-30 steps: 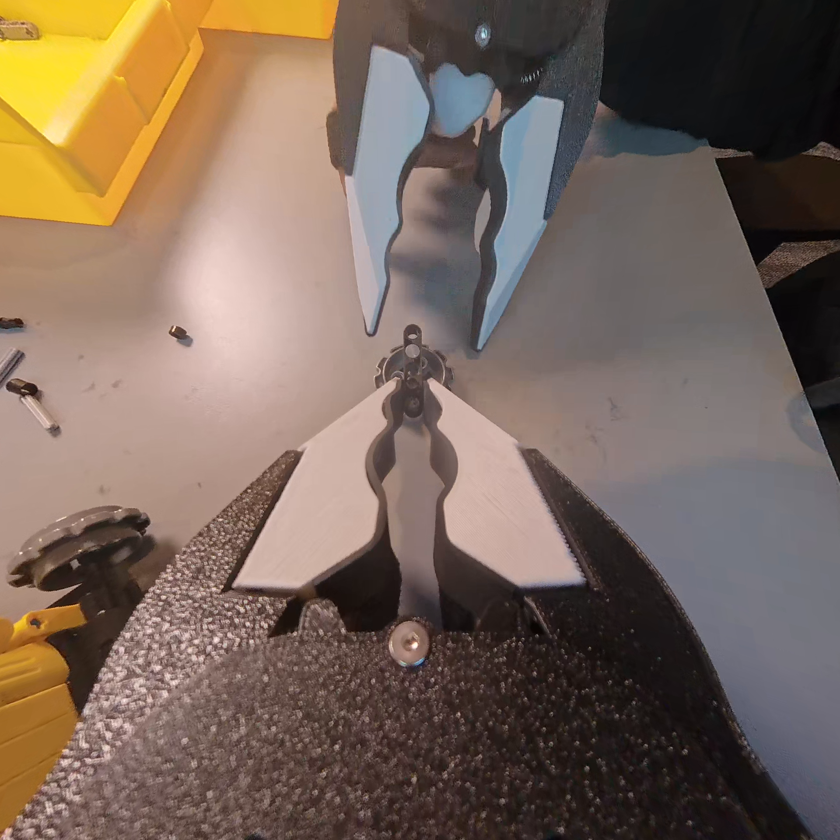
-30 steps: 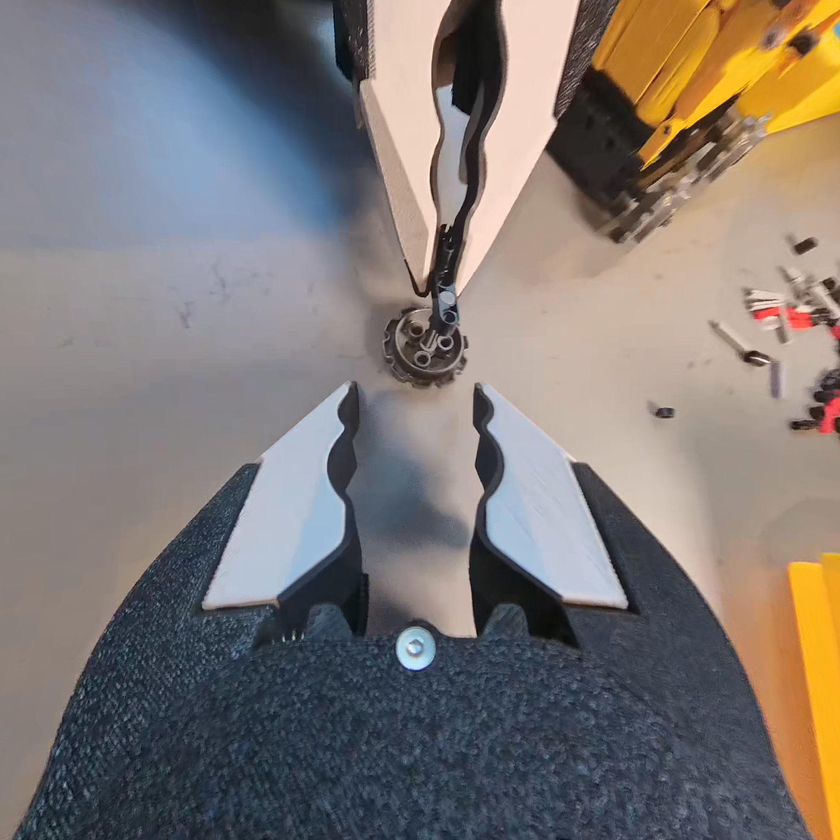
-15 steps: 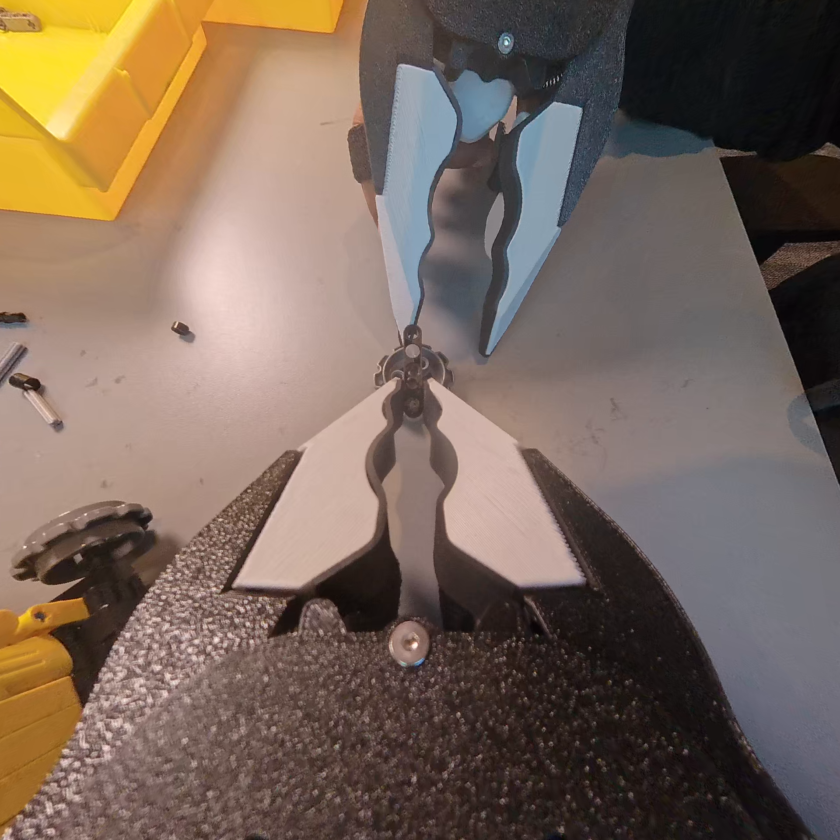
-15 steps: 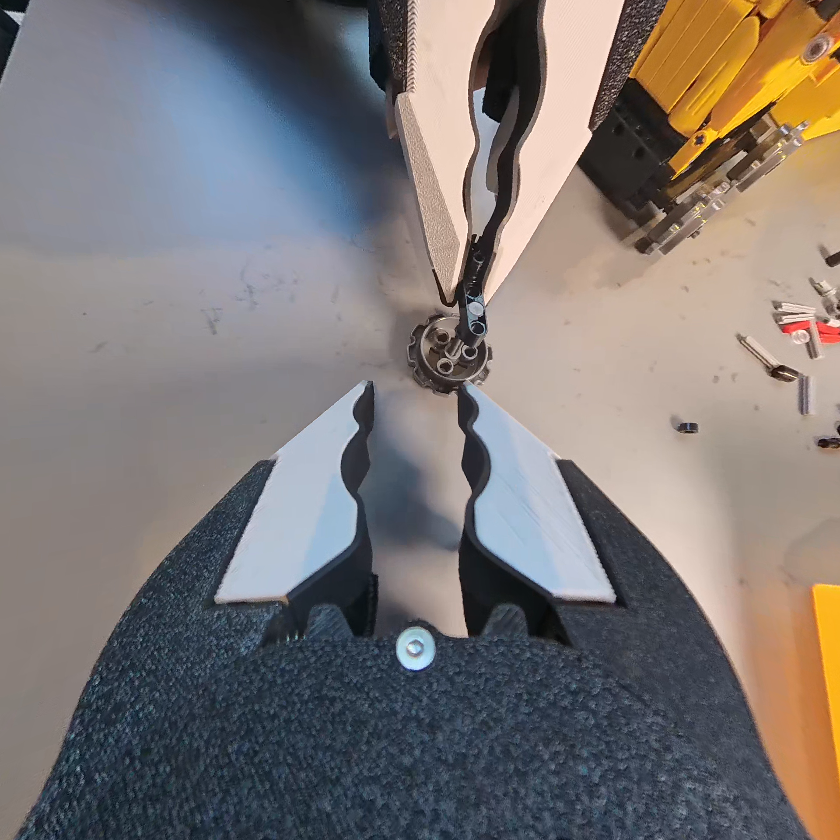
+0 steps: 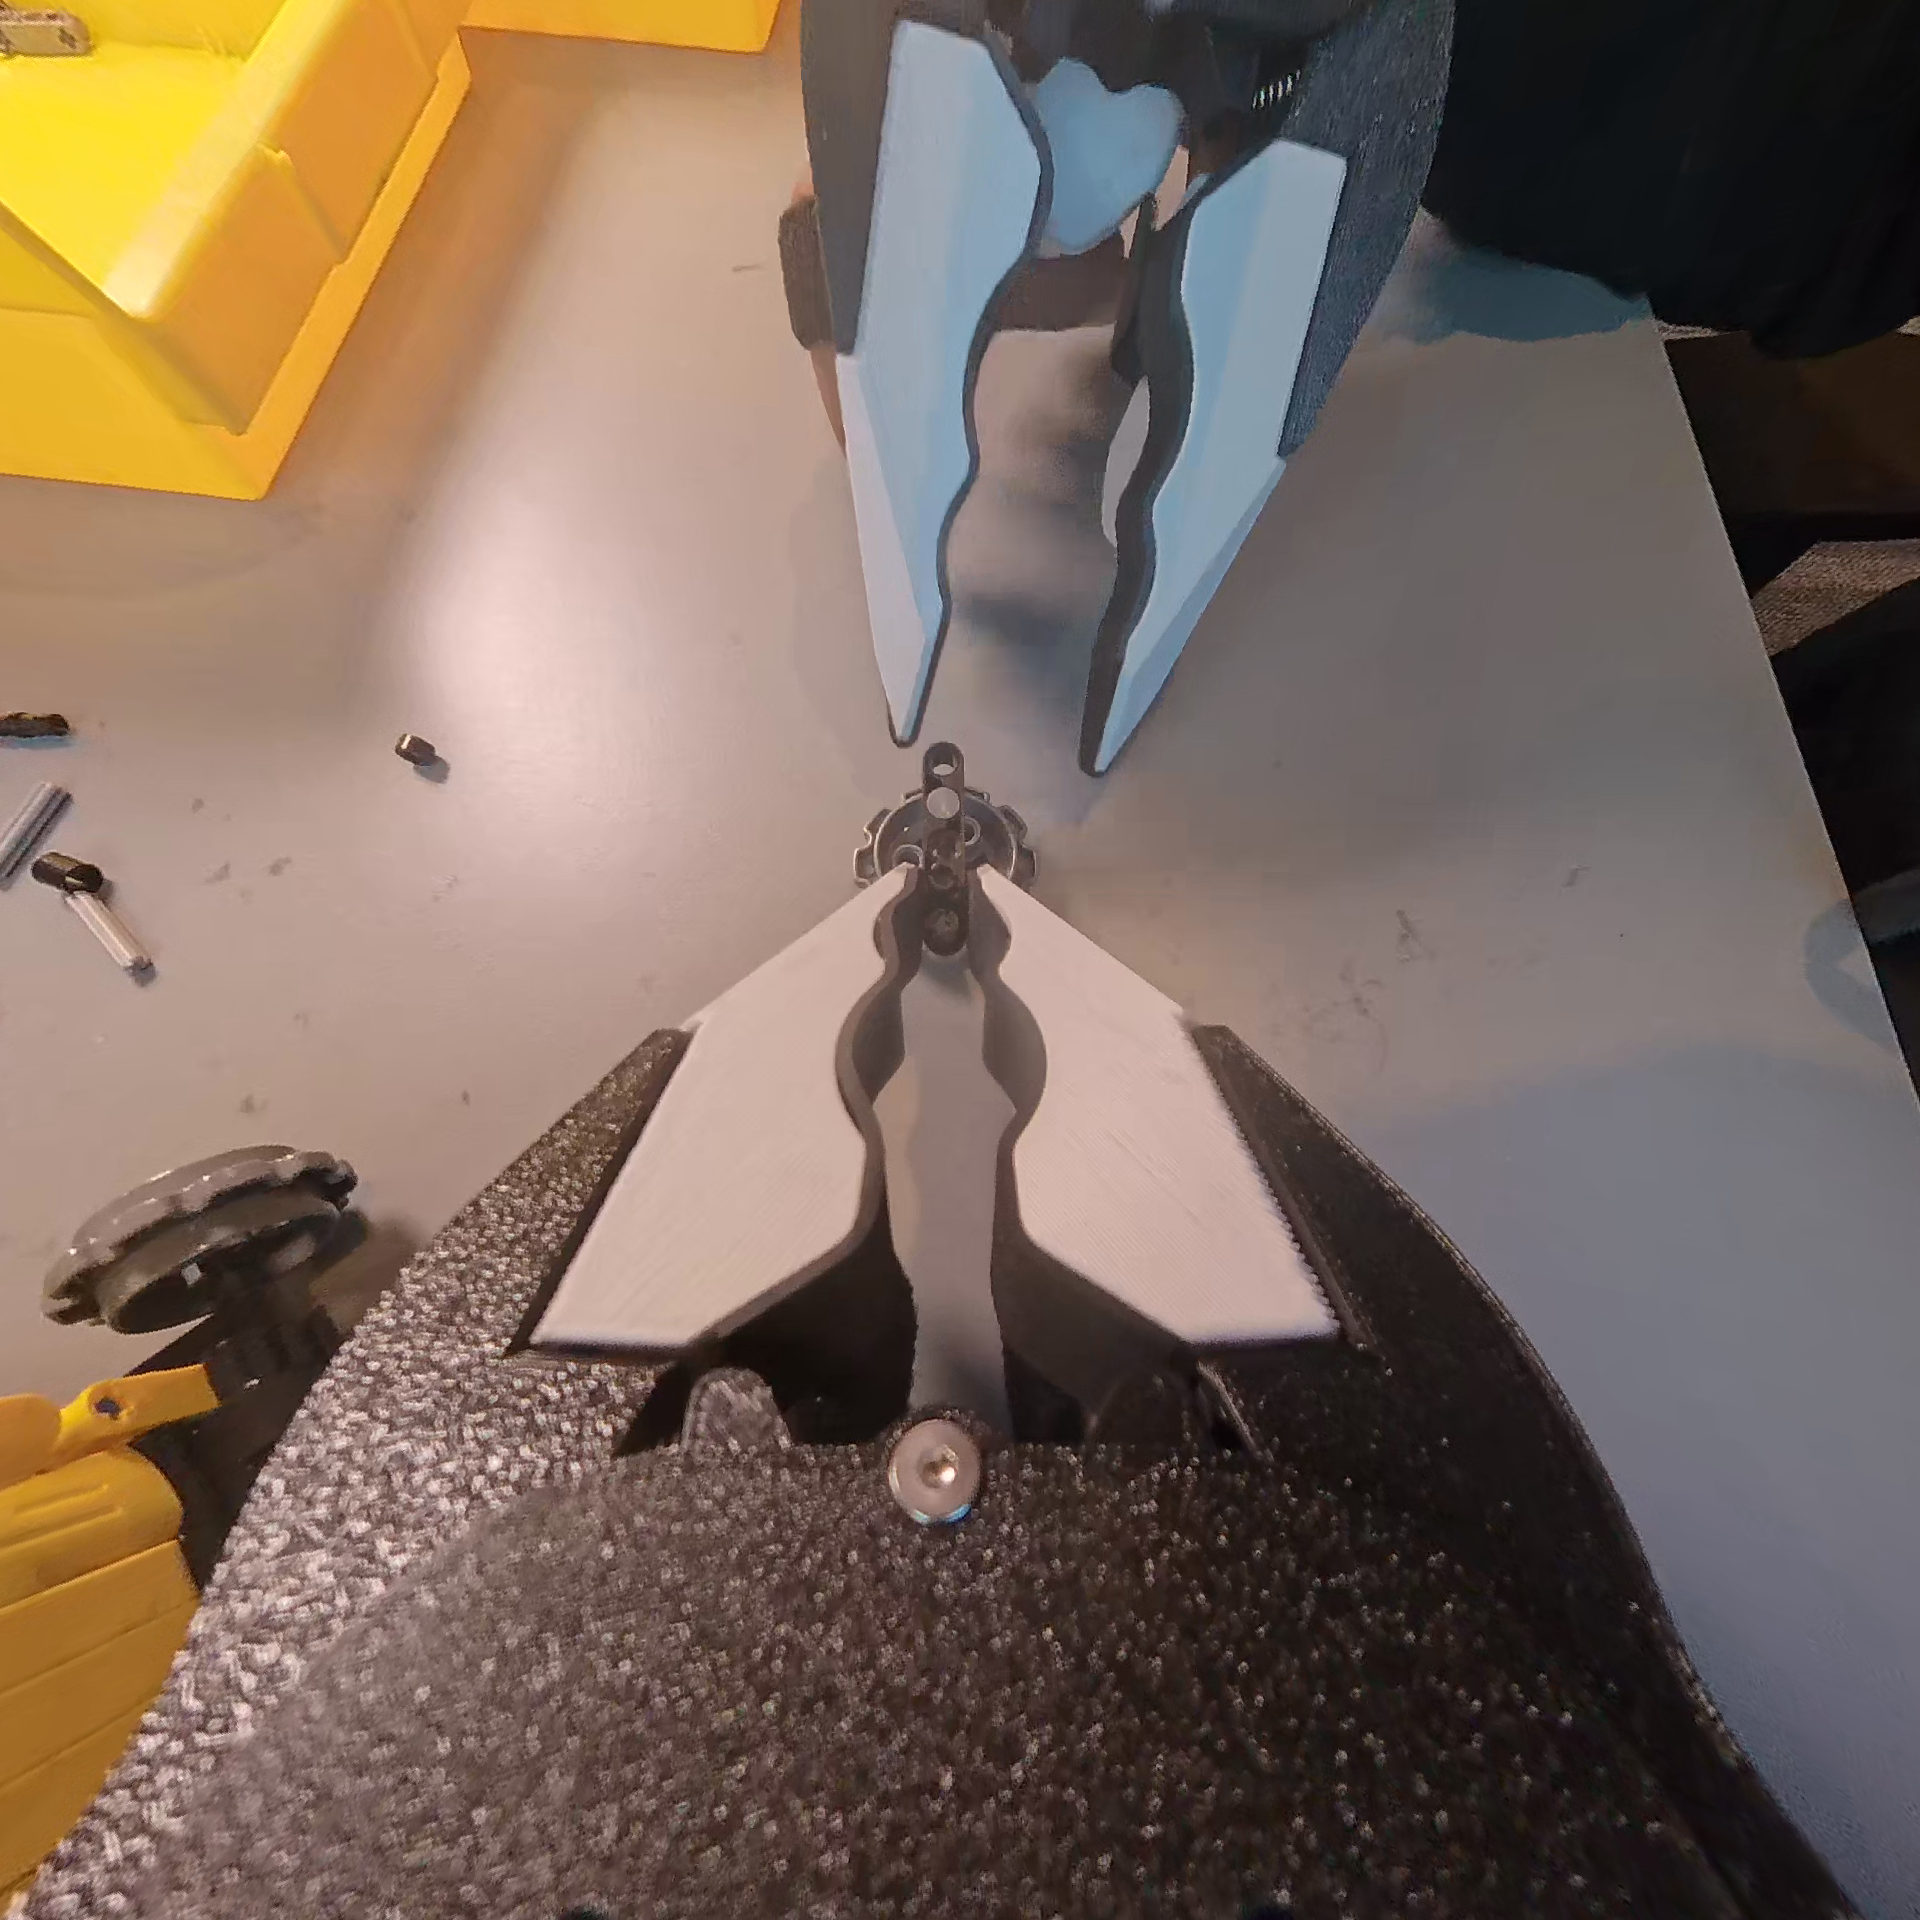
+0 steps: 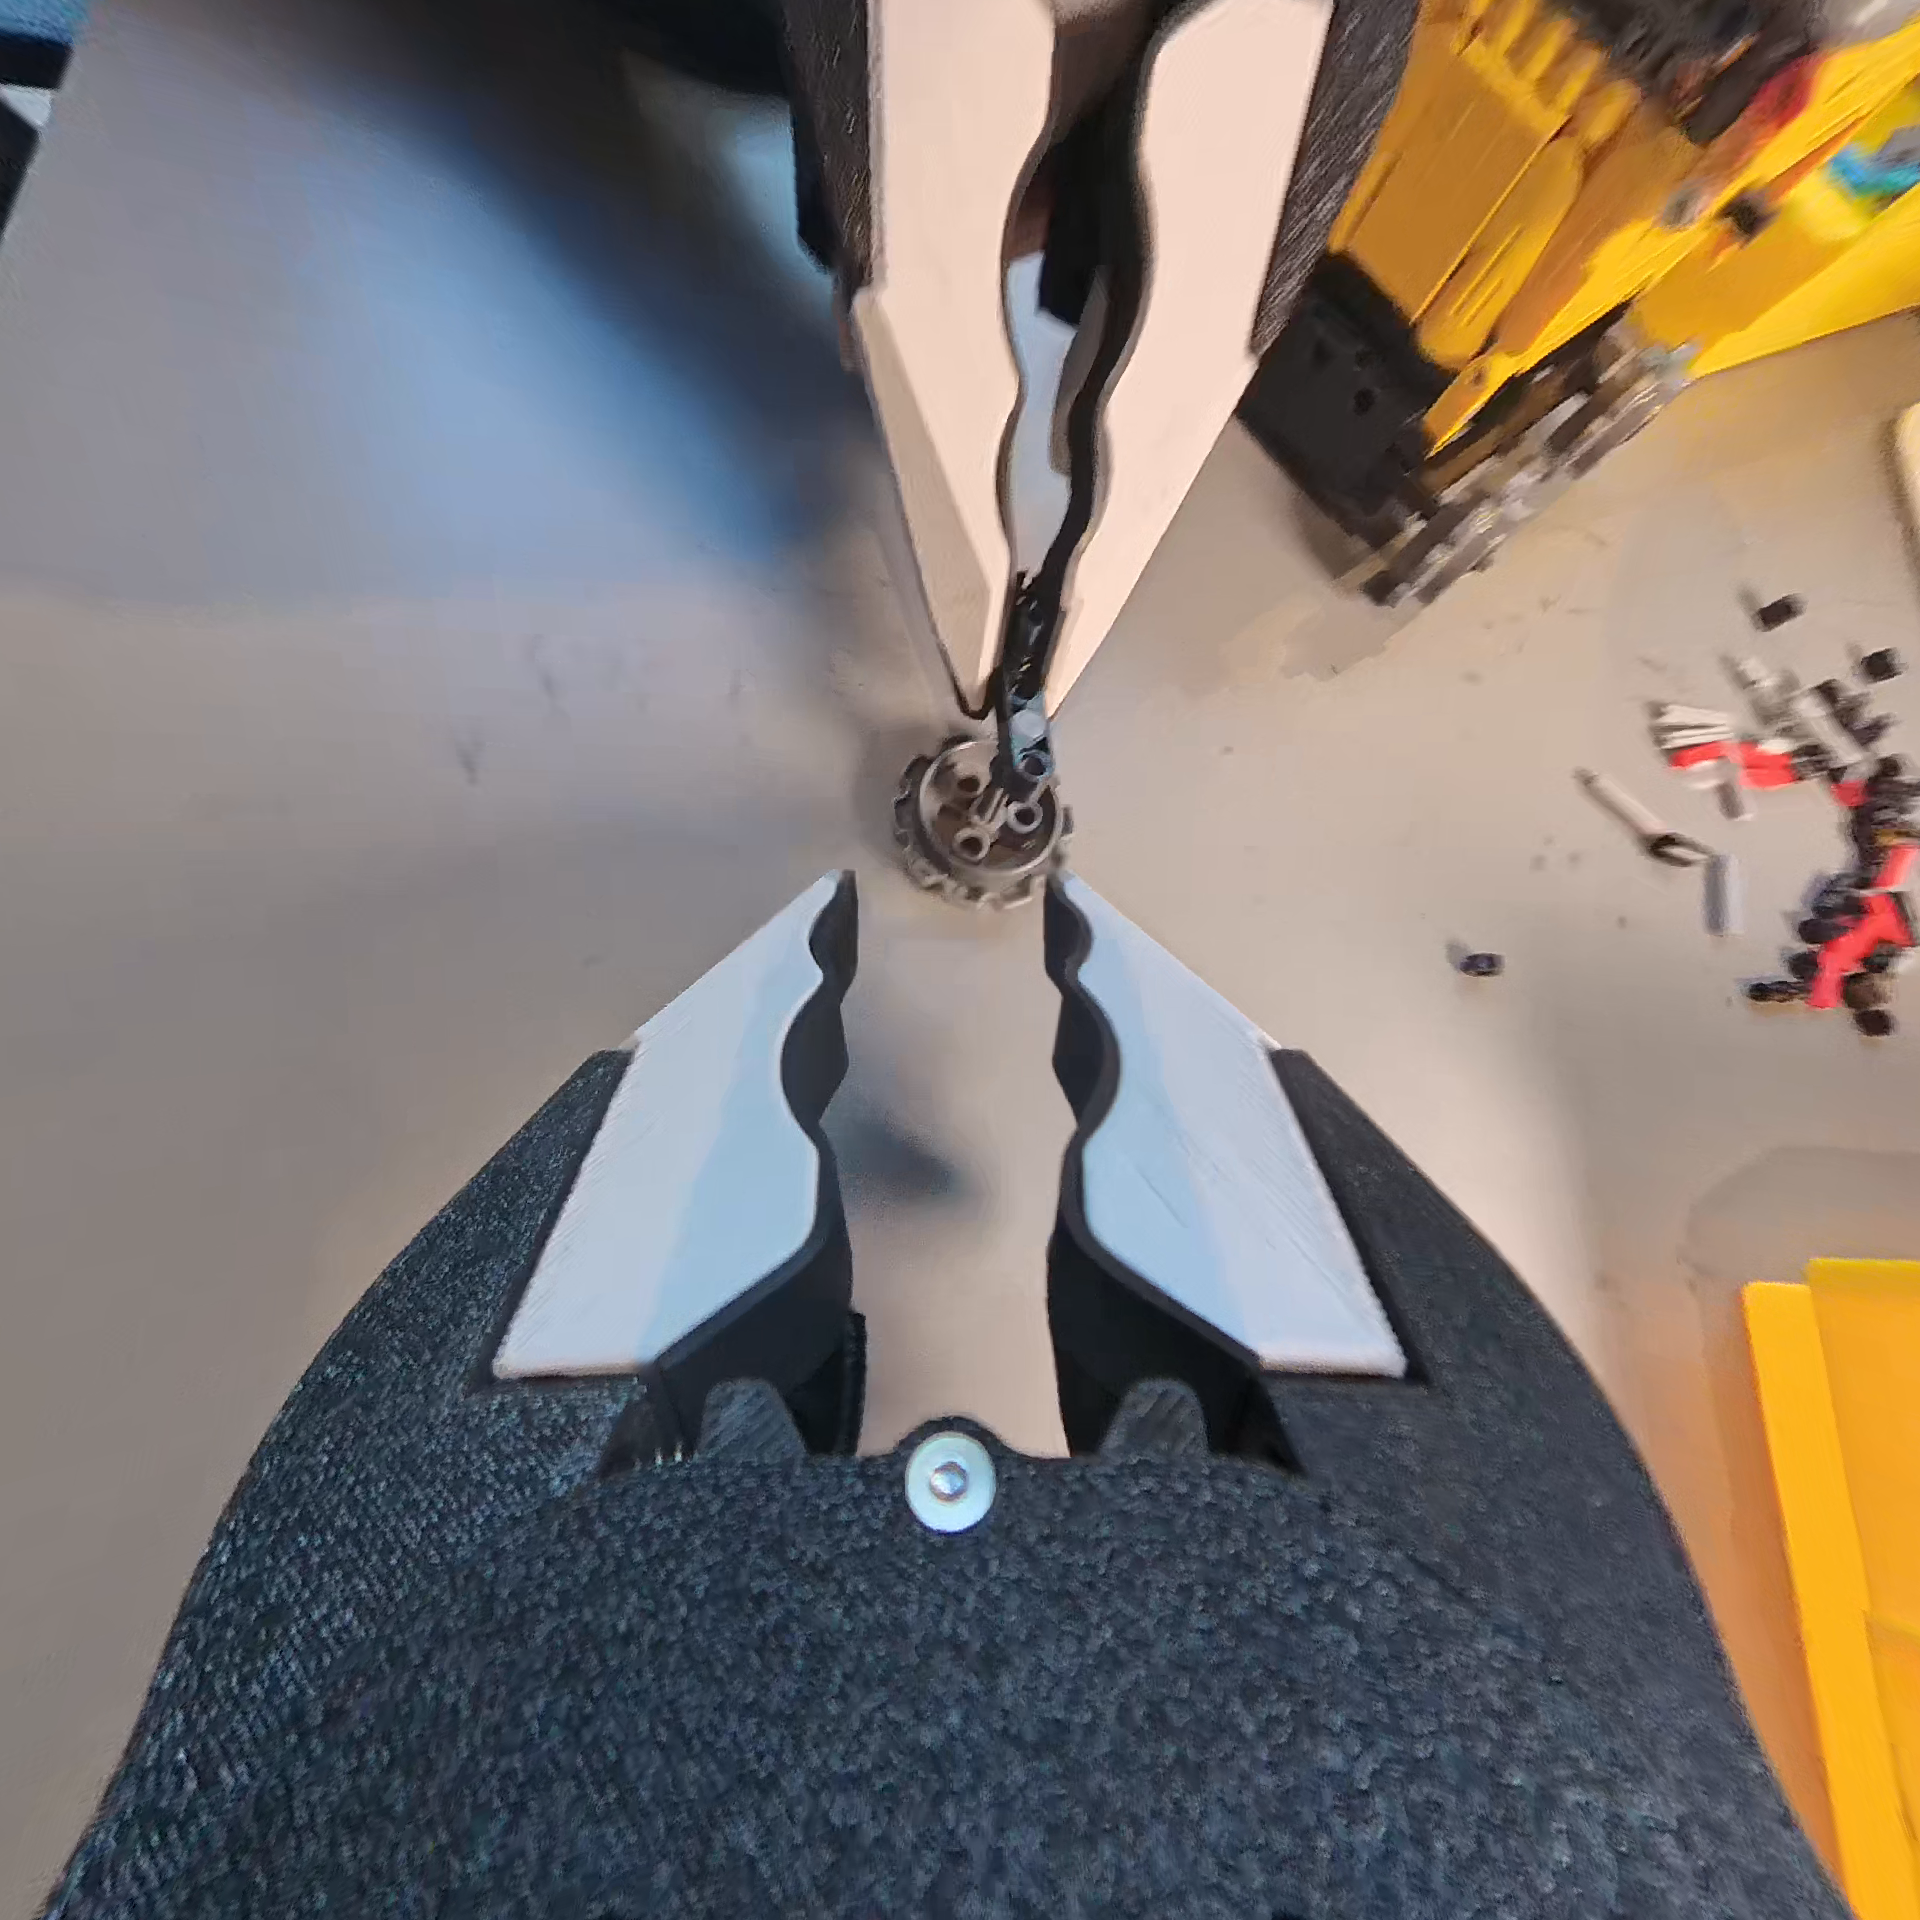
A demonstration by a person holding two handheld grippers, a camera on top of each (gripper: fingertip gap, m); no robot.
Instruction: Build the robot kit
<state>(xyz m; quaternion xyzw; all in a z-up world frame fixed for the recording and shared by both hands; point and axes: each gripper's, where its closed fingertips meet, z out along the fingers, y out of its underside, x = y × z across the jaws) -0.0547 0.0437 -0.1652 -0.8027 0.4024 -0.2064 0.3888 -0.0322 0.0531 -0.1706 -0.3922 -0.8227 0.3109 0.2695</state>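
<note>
Left gripper [image 5: 943, 914] clenched on a black beam [image 5: 943, 831]; right gripper [image 6: 951, 883] released, empty.
Beam's long axis runs 6 to 12, far end over a grey sprocket [image 6: 982, 821] on the table [image 5: 1455, 831]. Right tips flank the sprocket at 12. Loose pins [image 6: 1808, 831] at 3, blurred. No legible writing.

No writing, label, brand, number or sign can be read anywhere here.
</note>
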